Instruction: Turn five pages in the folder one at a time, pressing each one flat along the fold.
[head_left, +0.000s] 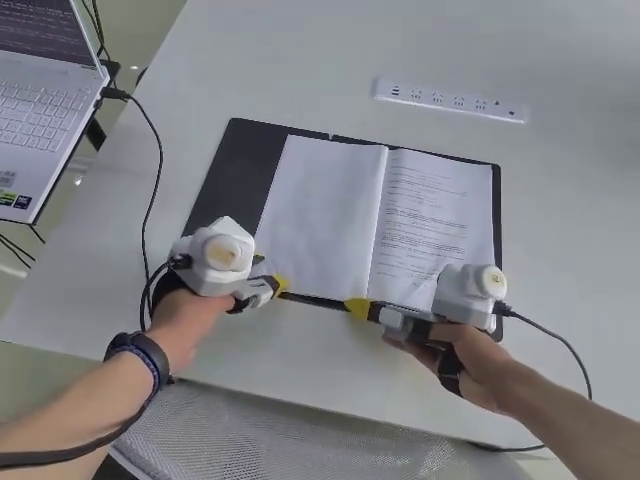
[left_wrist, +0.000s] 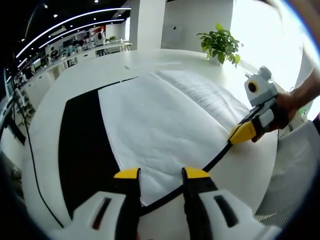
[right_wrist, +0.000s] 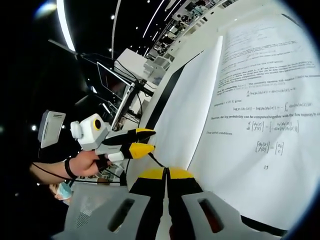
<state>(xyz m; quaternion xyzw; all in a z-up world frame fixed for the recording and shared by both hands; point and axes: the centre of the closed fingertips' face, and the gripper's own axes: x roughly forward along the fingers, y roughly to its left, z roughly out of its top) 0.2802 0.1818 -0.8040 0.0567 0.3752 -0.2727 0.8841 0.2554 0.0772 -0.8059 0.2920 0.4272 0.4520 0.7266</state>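
Note:
A black folder (head_left: 235, 170) lies open on the white table (head_left: 560, 200). Its left page (head_left: 320, 215) is blank and its right page (head_left: 435, 215) is printed. My left gripper (head_left: 278, 287) is at the blank page's near left corner; in the left gripper view it (left_wrist: 161, 175) is open, with the folder's near edge (left_wrist: 165, 196) running between the yellow tips. My right gripper (head_left: 357, 307) is at the near end of the fold. In its own view it (right_wrist: 166, 173) is shut, tips together at the foot of the fold (right_wrist: 200, 135), beside the printed page (right_wrist: 260, 125).
A laptop (head_left: 35, 90) stands at the far left with a black cable (head_left: 152, 170) running past the folder. A white power strip (head_left: 448, 100) lies behind the folder. A mesh chair back (head_left: 250, 440) is at the table's near edge. A potted plant (left_wrist: 220, 44) stands far off.

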